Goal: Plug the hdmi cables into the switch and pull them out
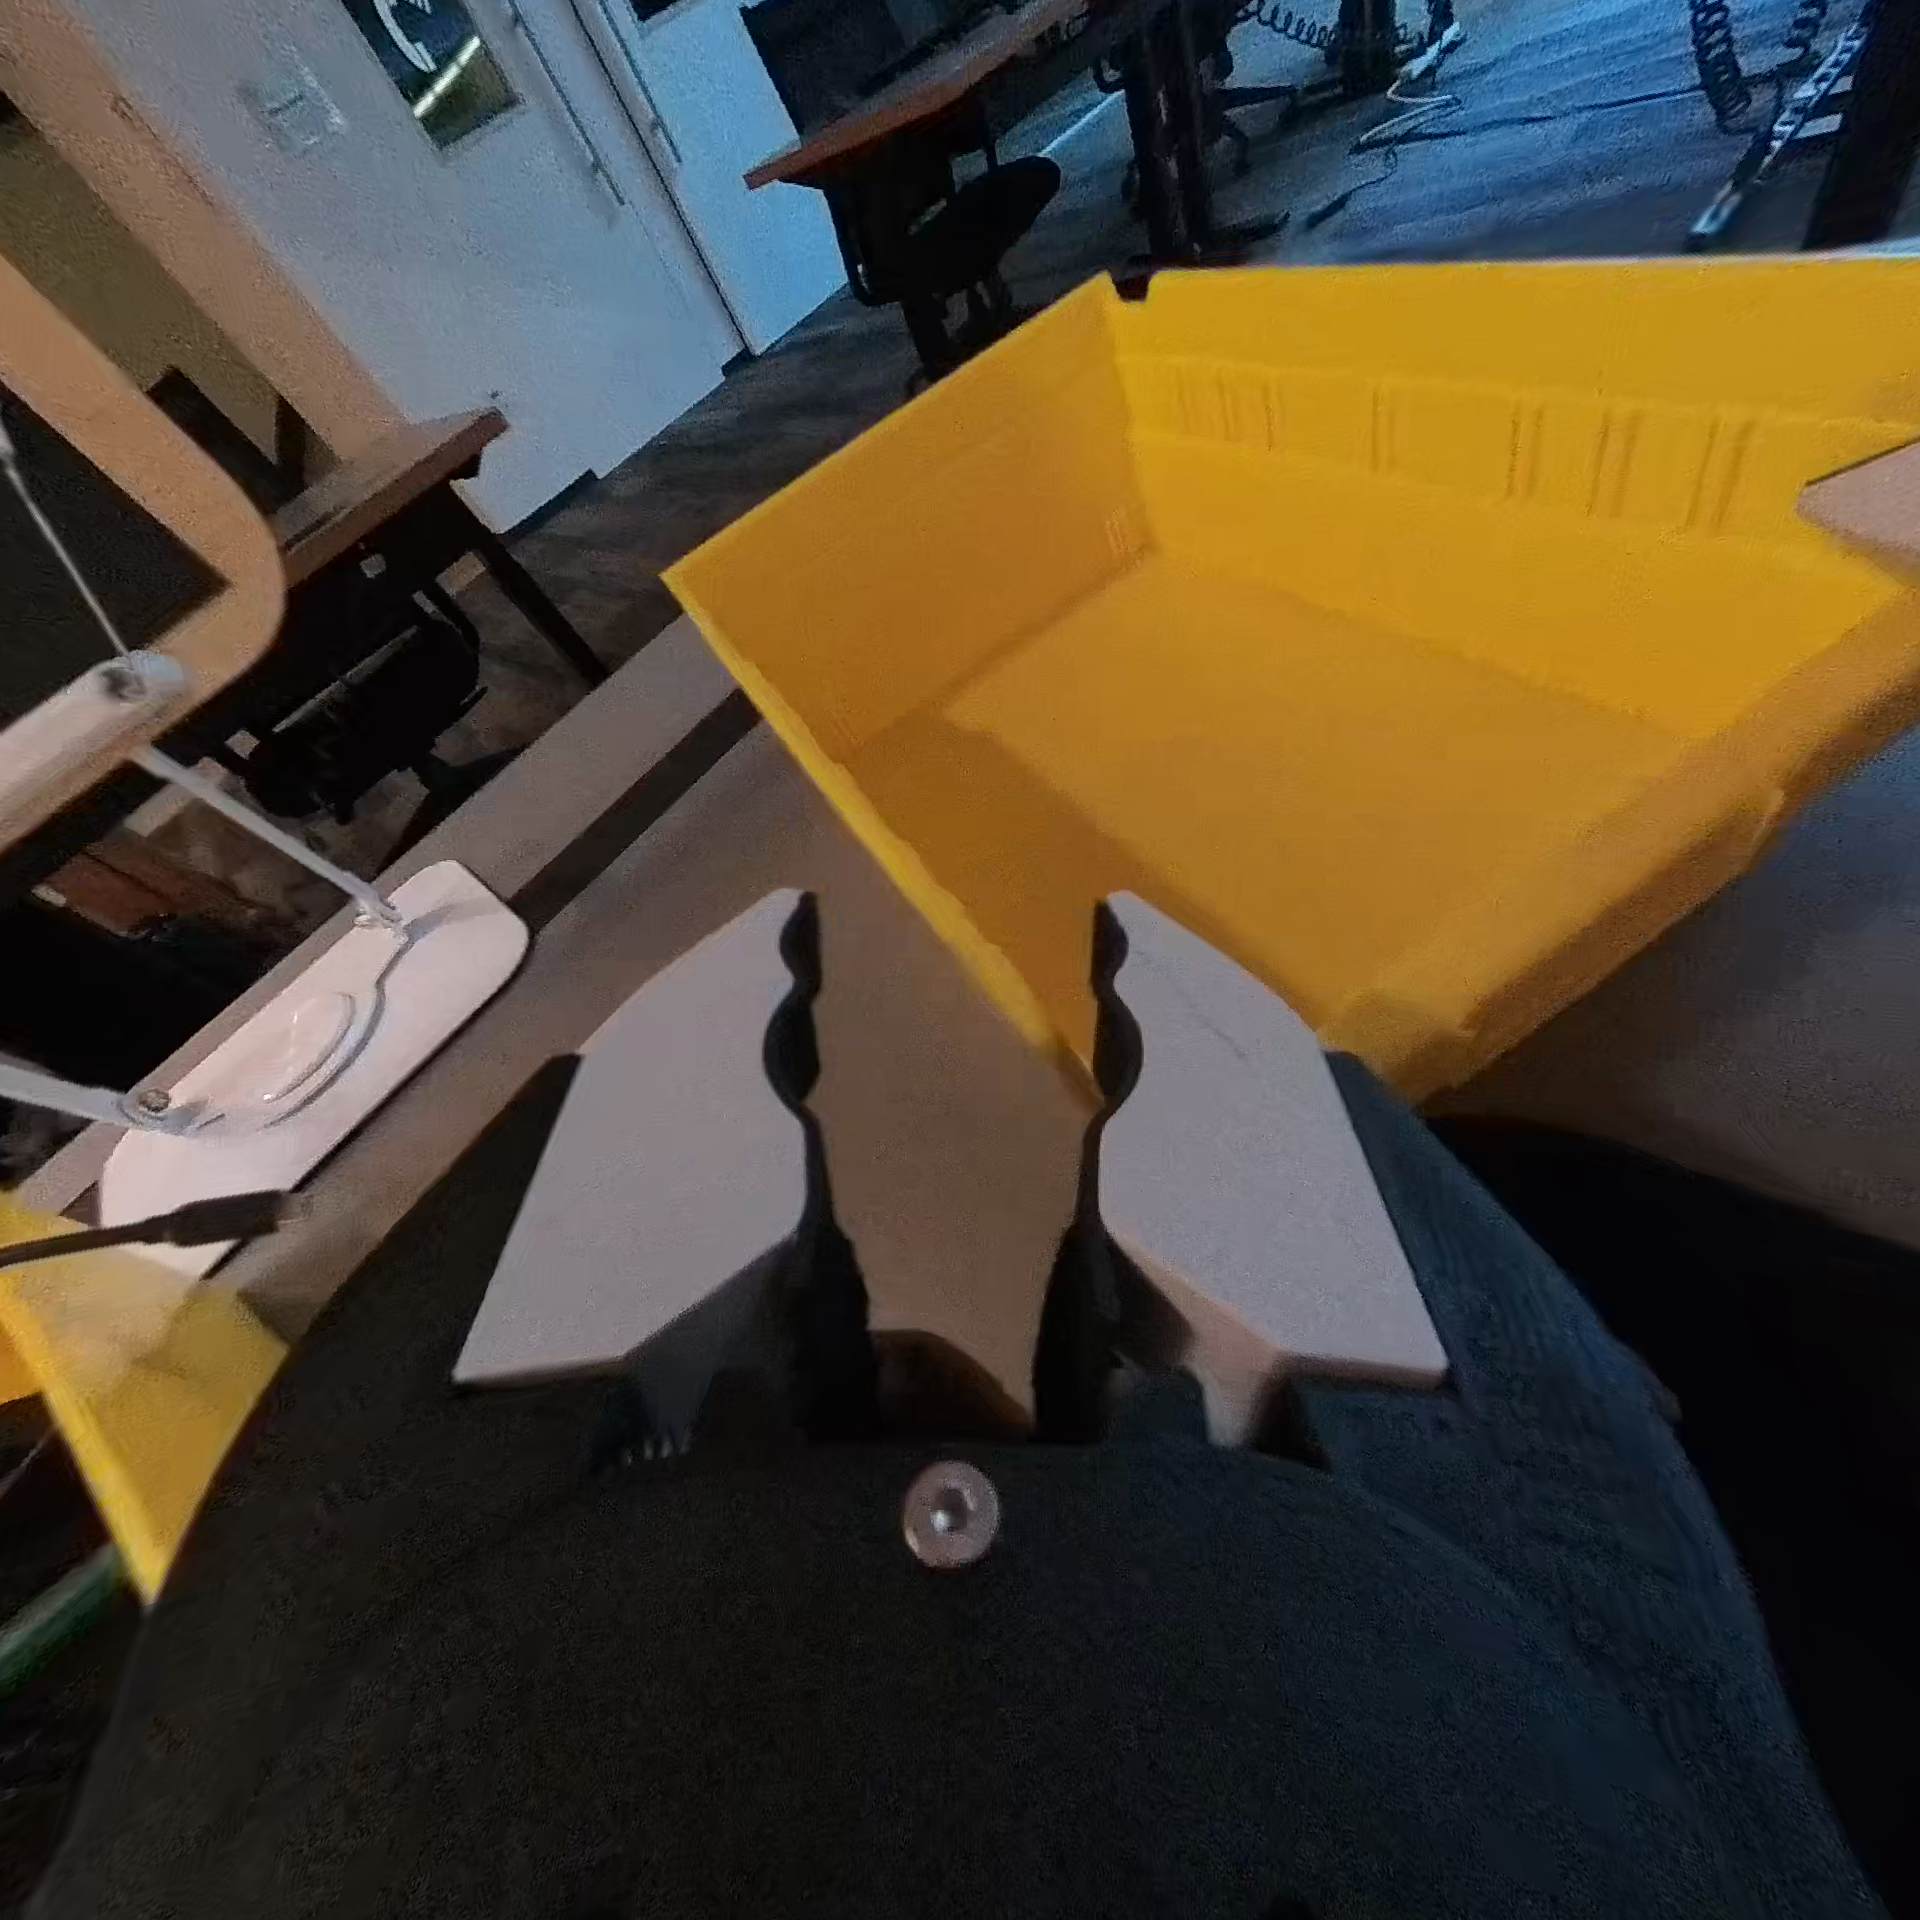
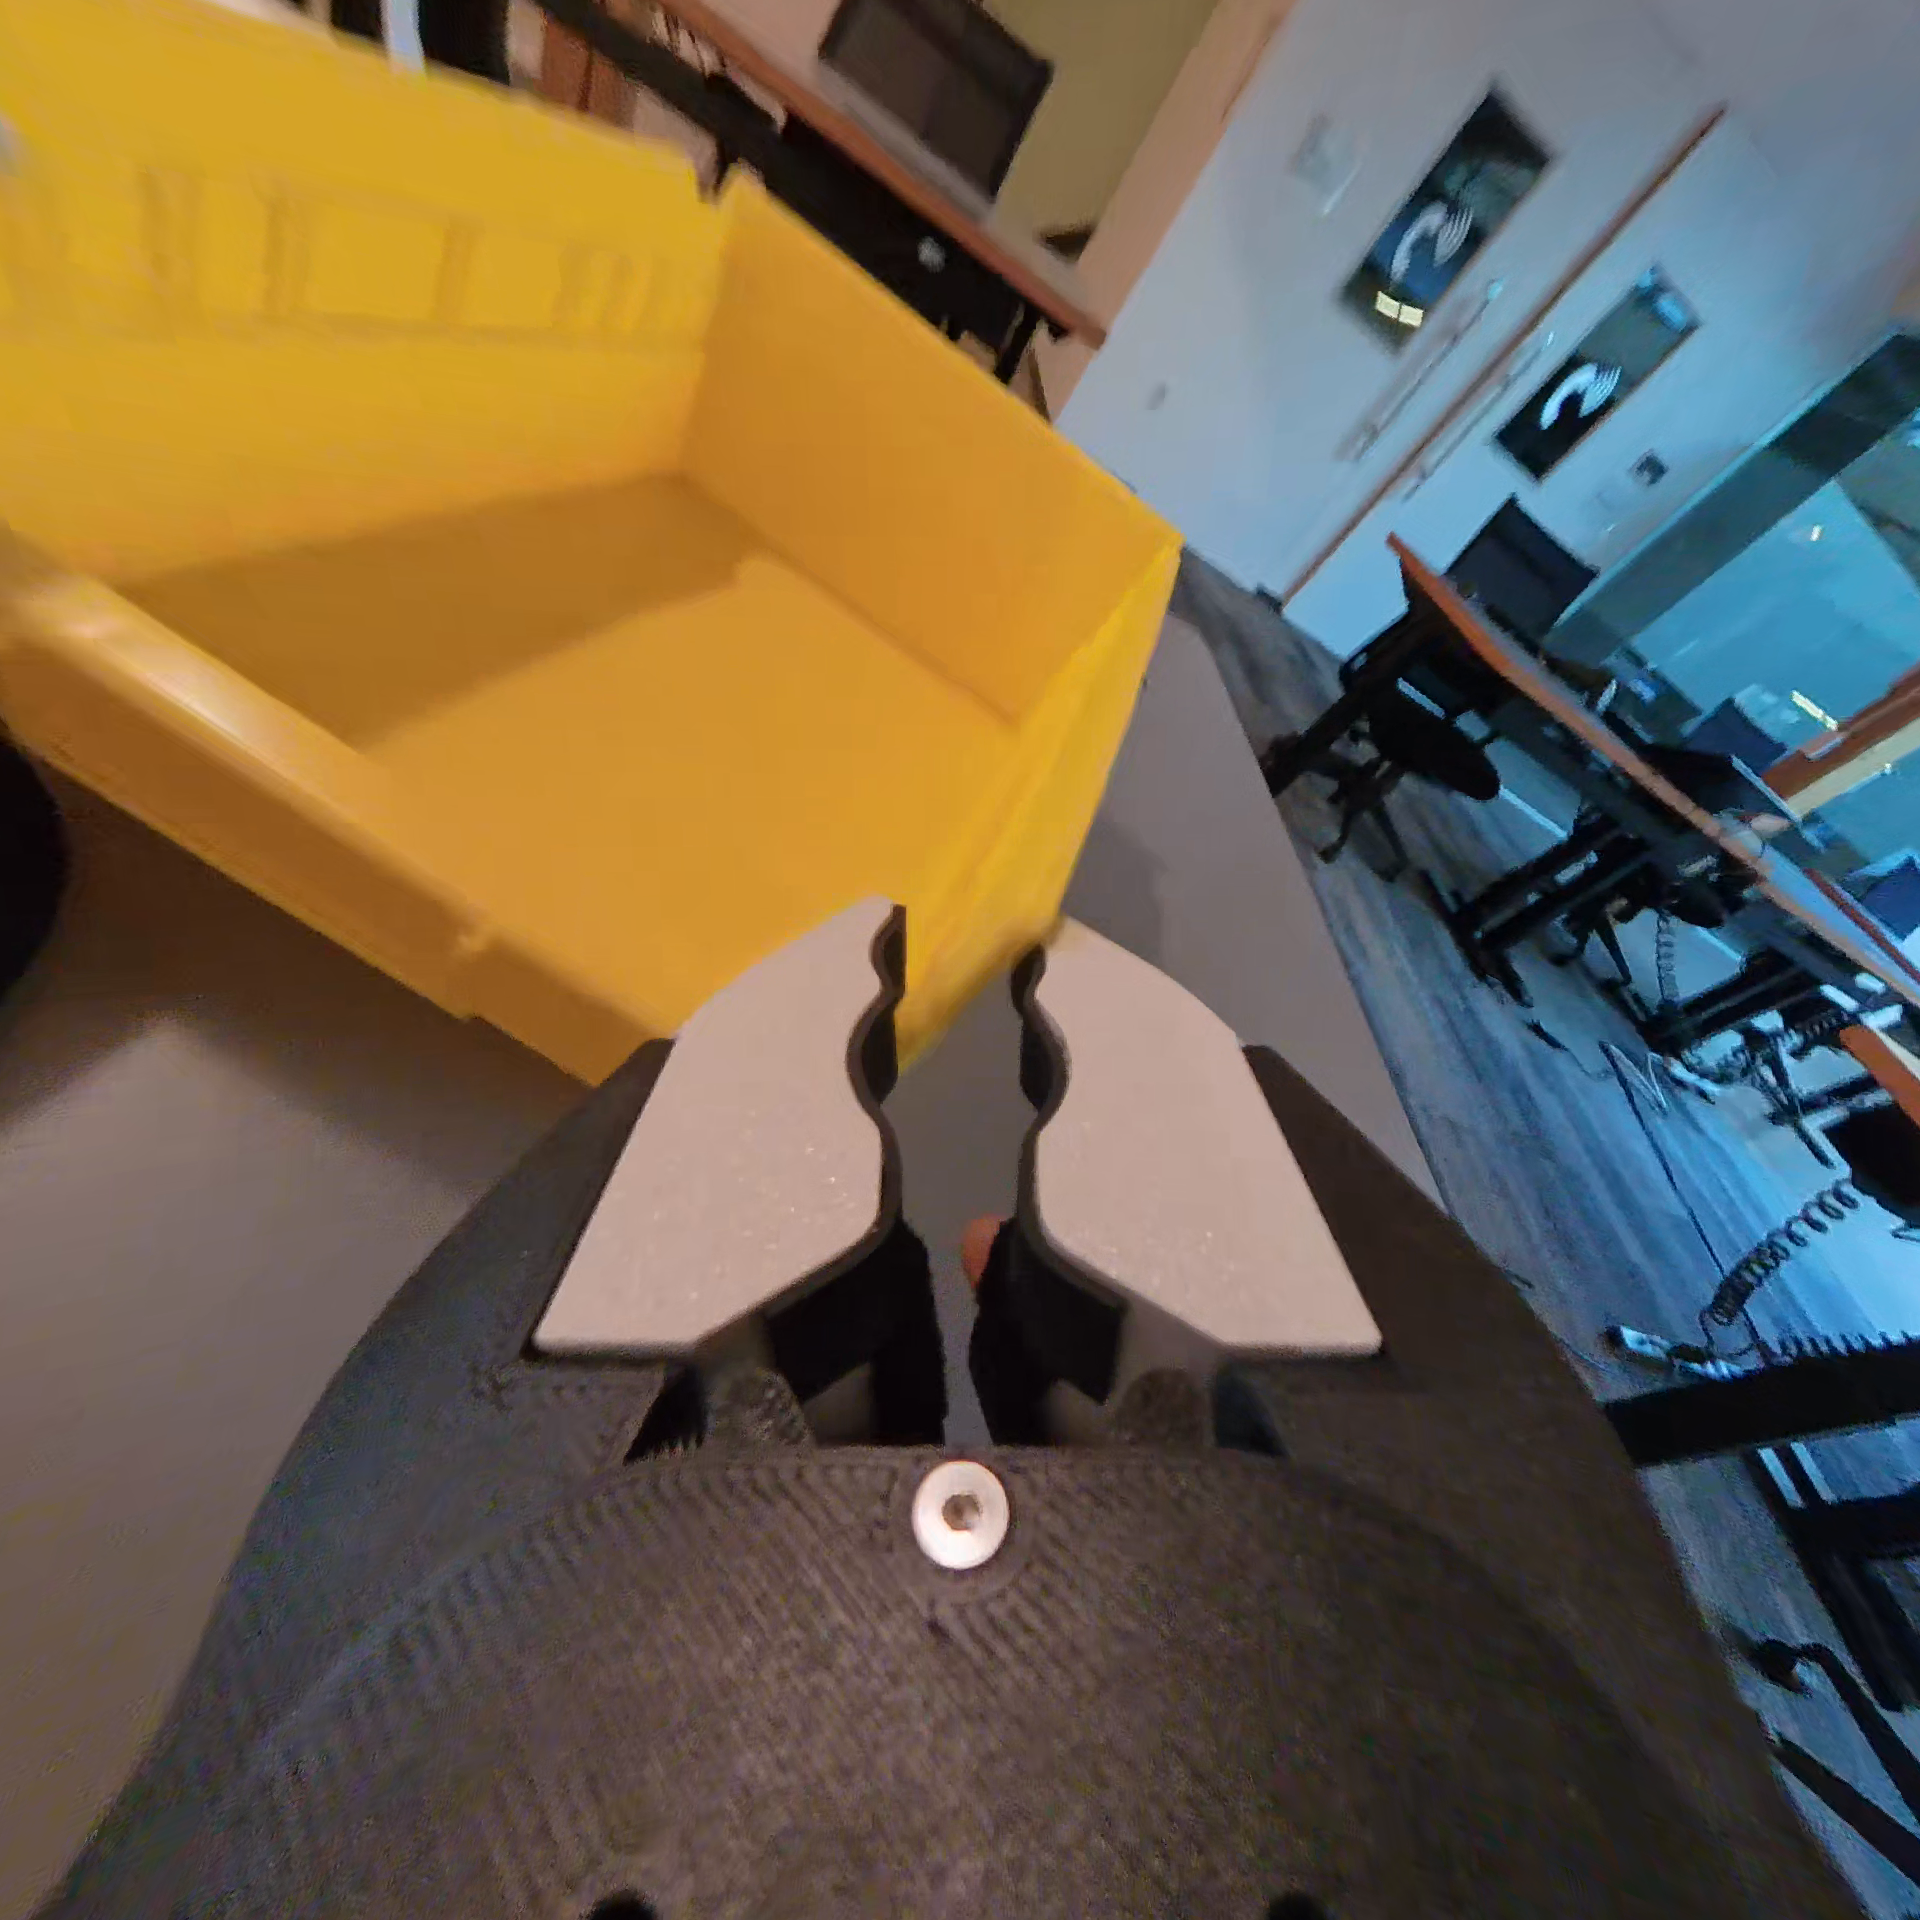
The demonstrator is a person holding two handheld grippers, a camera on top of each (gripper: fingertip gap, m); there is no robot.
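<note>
Left wrist view: left gripper [image 1: 951,914] is spread wide, nothing btwn the fingers, hovering over the grey table [image 1: 914,1091] just at the near corner of a yellow bin [image 1: 1039,540]. Bin looks empty inside. At far left sits a white lamp base [image 1: 343,1029], and a thin black cable end [image 1: 208,1218] lies by it w/ a second yellow piece [image 1: 125,1382] at the frame edge. Can't tell if that cable is one of the HDMI ones. No switch in sight here.

Right wrist view: right gripper [image 2: 961,940] is parted by a narrower gap, also holding nothing, tips just beside the same bin's [image 2: 883,395] front corner. Bin interior bare from this side too. Desks and chairs well beyond, nothing task-related on them that I can make out.

Step in hand, as I judge it: neither cable nor switch is gripped or in frame, so this is either before the first pickup or after the last pull-out; can't say which. Next move needs both tools turned toward wherever the cables and switch lie, then one plug taken by its body, square to the port.
</note>
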